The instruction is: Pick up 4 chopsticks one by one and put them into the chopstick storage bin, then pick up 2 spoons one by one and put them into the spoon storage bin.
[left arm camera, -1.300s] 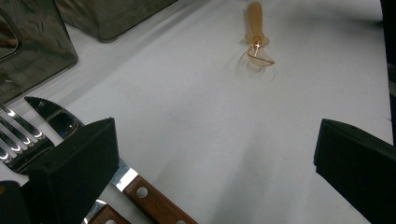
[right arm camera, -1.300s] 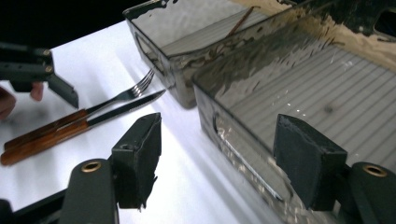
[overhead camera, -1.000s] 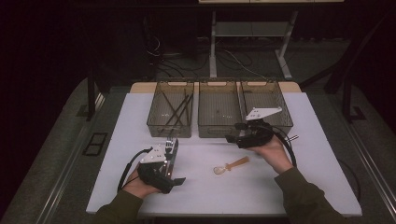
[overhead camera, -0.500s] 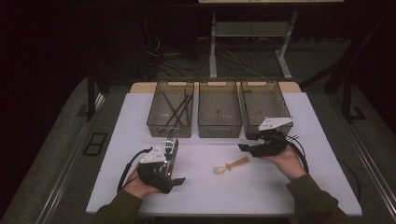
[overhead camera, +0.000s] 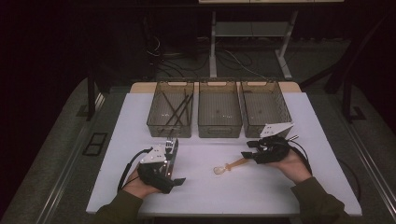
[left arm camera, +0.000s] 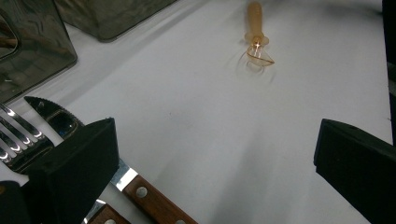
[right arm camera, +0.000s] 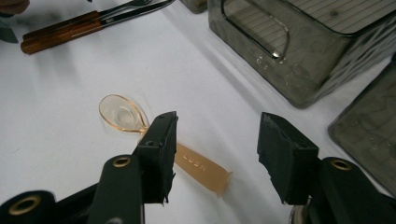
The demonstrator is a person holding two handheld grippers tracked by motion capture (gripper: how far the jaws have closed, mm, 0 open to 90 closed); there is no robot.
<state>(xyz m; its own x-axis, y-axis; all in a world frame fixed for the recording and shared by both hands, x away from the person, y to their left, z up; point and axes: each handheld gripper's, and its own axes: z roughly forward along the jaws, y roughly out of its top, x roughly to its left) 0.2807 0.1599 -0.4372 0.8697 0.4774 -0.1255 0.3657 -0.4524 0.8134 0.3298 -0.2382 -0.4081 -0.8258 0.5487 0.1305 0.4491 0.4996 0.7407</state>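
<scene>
Right claw [right arm camera: 215, 154] – jaws half-spread, just closing – straddles the handle end of the clear amber spoon [overhead camera: 229, 166] lying on the white surface [overhead camera: 205, 191], at the claw's nine o'clock; pads not yet pressing.

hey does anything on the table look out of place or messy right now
Nothing looks spilled or damaged. The clear orange spoon lies loose at an angle on the white table, outside the three bins. A wooden-handled fork and knife also lie out, in front of the left bin.

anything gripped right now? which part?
Nothing held. Right gripper is open over the orange spoon handle end, pads not pressing. Left gripper is open, beside the knife.
</scene>
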